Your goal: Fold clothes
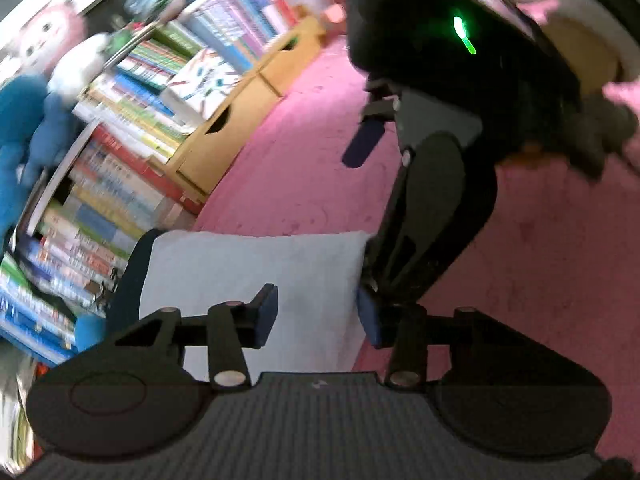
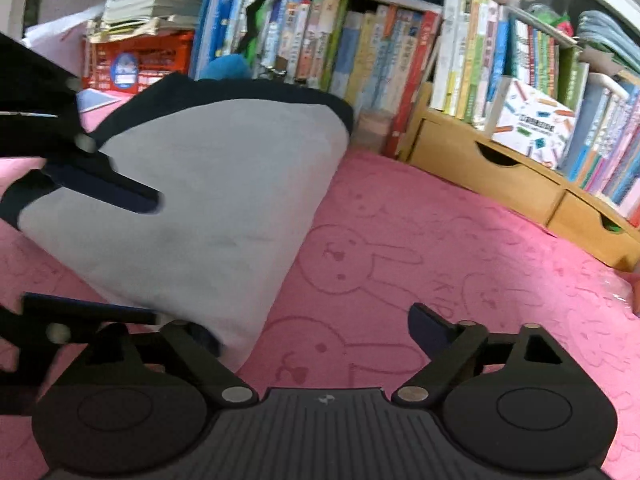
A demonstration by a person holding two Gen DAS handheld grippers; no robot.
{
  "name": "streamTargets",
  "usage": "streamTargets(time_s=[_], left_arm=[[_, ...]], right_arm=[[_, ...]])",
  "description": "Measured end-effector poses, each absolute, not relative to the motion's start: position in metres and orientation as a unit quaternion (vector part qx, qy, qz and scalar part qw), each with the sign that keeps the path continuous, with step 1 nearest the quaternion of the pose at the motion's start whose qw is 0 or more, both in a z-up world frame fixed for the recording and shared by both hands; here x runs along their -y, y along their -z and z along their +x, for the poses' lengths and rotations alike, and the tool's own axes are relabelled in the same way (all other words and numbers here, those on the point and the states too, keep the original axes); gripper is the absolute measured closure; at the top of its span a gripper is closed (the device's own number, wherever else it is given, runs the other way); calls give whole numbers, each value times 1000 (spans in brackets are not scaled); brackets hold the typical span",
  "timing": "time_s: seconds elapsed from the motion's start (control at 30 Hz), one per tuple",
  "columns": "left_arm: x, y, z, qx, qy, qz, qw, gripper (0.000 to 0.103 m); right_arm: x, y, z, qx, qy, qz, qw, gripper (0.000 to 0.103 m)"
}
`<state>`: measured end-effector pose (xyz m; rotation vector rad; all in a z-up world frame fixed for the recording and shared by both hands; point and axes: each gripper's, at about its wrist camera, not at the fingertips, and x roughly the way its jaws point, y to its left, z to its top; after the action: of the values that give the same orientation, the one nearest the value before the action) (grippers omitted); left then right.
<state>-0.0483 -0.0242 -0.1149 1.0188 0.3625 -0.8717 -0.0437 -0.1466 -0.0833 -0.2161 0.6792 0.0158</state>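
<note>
A folded grey garment [image 2: 208, 200] with navy trim lies on the pink bunny-print cover [image 2: 400, 248]. In the left wrist view the same garment [image 1: 248, 268] sits just beyond my left gripper [image 1: 318, 316], whose blue pads stand partly apart without pressing on the cloth. My right gripper [image 2: 316, 334] is open wide over the pink cover, with the garment's near corner at its left finger. In the left wrist view the right gripper [image 1: 360, 222] stands at the garment's right edge. The left gripper [image 2: 156, 258] reaches in from the left over the garment.
Rows of books [image 2: 360, 52] fill the back. A low wooden drawer unit [image 2: 500, 176] holds more books at the right. Blue and white plush toys [image 1: 36, 120] sit on the shelf. A red crate [image 2: 136, 60] with stacked paper stands at the back left.
</note>
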Motion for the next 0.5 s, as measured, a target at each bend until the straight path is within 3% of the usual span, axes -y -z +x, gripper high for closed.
streamTargets(time_s=[0.2,0.27,0.3,0.5], left_arm=[[17,121,-47,-158,428,511,729,64],[22,125,-40,-157,400,520,738,71],[24,126,-37,-157,385,525,743,83],[16,128,-12,-196,301,525,772,87]], right_arm=[[157,77,-43,-349,-27,-49,936,23],[157,78,-44,-349,-29,-52,935,25],[156,79,-44,-349,-29,-54,935,26],[149,81,-48,-343,-21,-83,935,26]])
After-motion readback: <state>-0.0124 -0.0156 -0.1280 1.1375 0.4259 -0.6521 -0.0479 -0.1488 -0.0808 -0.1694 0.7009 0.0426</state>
